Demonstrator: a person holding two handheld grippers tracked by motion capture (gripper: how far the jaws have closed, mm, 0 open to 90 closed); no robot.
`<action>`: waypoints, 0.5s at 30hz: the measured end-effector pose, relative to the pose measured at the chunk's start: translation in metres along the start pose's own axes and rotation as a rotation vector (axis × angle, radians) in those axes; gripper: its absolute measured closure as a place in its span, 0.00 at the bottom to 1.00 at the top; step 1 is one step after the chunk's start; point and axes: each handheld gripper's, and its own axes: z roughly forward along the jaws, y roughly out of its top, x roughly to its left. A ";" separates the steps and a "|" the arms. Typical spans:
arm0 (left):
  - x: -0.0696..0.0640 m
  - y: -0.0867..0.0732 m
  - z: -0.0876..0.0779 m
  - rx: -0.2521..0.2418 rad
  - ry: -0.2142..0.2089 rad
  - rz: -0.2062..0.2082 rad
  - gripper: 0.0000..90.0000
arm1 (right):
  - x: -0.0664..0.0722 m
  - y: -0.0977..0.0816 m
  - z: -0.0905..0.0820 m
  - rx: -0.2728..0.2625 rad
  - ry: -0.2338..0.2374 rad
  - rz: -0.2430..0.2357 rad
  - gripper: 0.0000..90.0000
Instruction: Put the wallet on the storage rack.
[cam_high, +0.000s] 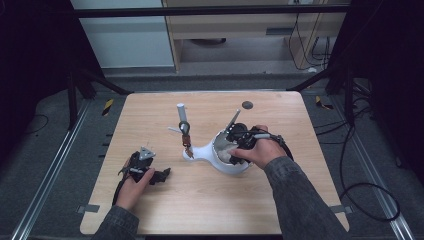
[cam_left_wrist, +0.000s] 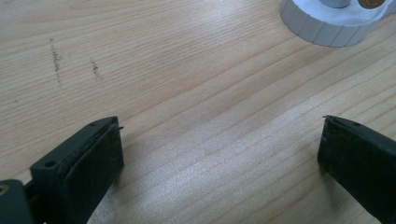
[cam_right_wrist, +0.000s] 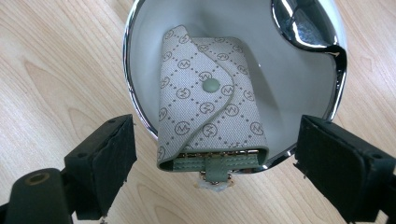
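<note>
We held the right gripper (cam_right_wrist: 212, 163) above the white bowl (cam_right_wrist: 299, 88), jaws apart and clear of the patterned key case (cam_right_wrist: 210, 121) lying inside just ahead of them. The case looked light, soft and flexible; we judged its stitched lower edge the best hold. The left gripper (cam_left_wrist: 219, 149) rested open.

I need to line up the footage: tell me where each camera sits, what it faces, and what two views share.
High view: above the person's side, looking forward and down at the table; forearms, left claw.
Left gripper view: on the left claw, facing bare wood.
Right gripper view: on the right claw, facing a key pouch.
Shared: the white bowl holding that pouch.
</note>
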 end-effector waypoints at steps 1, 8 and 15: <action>0.000 0.000 0.000 0.000 0.000 0.000 0.00 | 0.000 0.000 0.000 -0.003 -0.002 -0.001 0.14; 0.000 0.000 0.000 0.000 0.000 0.000 0.00 | 0.001 -0.003 -0.004 -0.008 -0.002 0.003 0.13; 0.000 0.000 0.000 0.000 0.000 0.000 0.00 | 0.001 -0.008 -0.011 -0.030 -0.013 0.008 0.11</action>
